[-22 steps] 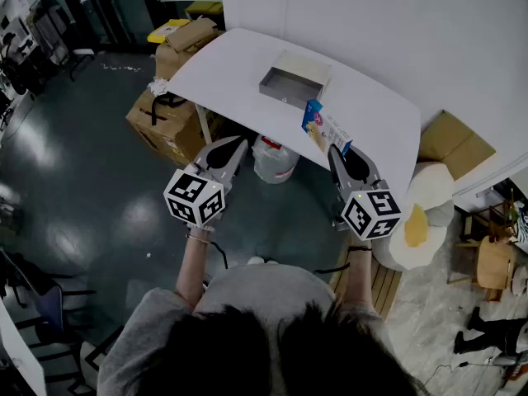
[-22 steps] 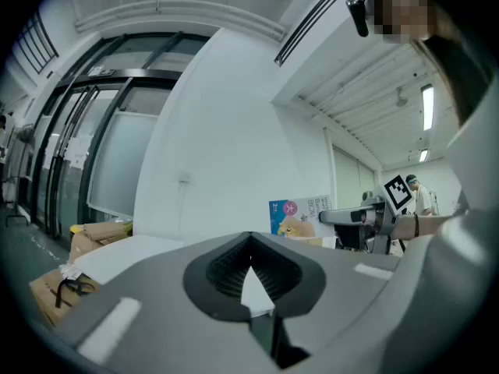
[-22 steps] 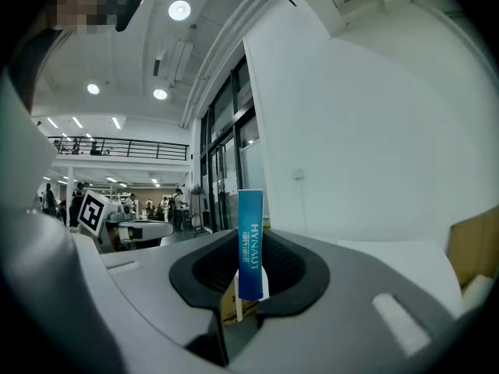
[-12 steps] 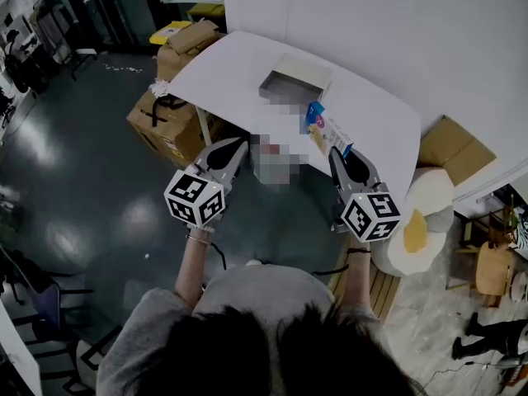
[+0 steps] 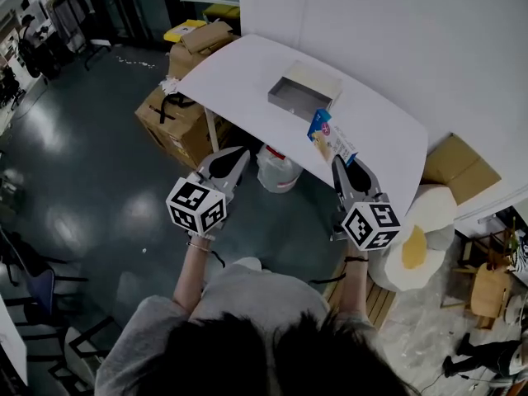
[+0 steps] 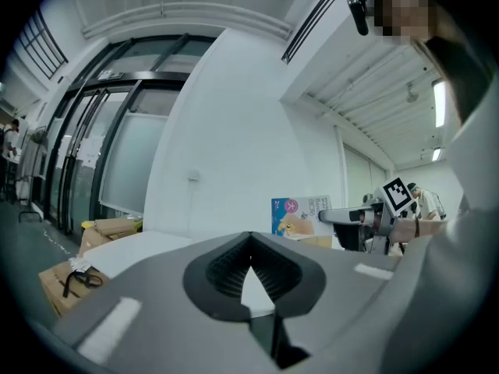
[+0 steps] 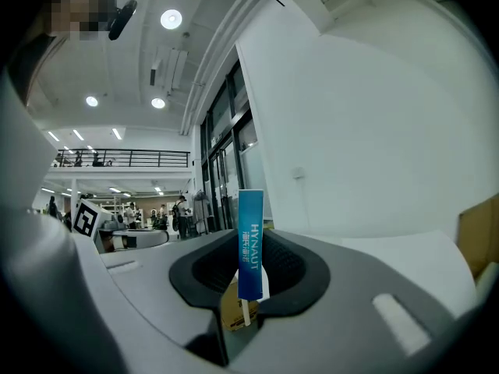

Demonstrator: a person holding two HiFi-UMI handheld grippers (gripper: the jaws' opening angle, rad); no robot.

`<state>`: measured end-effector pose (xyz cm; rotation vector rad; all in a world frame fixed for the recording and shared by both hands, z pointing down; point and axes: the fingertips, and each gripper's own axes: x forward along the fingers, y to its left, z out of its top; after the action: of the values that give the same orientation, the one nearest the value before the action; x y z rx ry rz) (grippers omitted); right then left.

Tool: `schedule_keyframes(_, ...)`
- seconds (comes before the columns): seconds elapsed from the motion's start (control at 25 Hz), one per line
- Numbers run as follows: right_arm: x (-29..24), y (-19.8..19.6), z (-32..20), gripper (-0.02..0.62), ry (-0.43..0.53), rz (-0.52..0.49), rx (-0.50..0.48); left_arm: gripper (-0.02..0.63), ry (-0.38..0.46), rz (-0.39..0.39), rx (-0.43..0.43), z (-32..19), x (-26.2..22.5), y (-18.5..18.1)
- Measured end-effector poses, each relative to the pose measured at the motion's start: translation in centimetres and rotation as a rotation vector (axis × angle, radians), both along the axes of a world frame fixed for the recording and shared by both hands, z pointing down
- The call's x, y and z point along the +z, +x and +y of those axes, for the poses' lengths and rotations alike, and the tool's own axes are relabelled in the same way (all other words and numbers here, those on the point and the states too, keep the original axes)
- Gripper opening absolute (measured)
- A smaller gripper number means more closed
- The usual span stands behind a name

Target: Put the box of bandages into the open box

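The box of bandages (image 5: 330, 136), blue and white, is held on edge over the near rim of the white table (image 5: 239, 73). My right gripper (image 5: 340, 162) is shut on its near end. In the right gripper view its blue edge (image 7: 250, 244) stands upright between the jaws. The open box (image 5: 301, 91), a shallow grey tray, rests on the table beyond and to the left of the bandages. My left gripper (image 5: 238, 153) hovers off the table's near edge, shut, with nothing in it (image 6: 249, 244). The left gripper view shows the held bandage box (image 6: 300, 215) to its right.
Cardboard boxes (image 5: 177, 118) sit on the floor under the table's left end. A white container (image 5: 276, 170) stands under the table between the grippers. More cardboard (image 5: 462, 167) and a white and yellow cushion (image 5: 421, 238) lie at the right. A wall backs the table.
The head view has shifted a little, so table and boxes sit slightly lower and further right. Both grippers keep nearly the same pose, the right one still gripping the bandage box.
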<state>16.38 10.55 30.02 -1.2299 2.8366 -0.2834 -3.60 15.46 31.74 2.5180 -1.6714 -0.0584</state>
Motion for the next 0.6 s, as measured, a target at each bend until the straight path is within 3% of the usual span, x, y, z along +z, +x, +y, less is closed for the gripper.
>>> schedule_keyframes(0.6,0.7,-1.7,-4.3,0.090,-0.008,-0.022,-0.006,-0.003,-0.017,0.018,0.001,-4.4,1.1,-1.7)
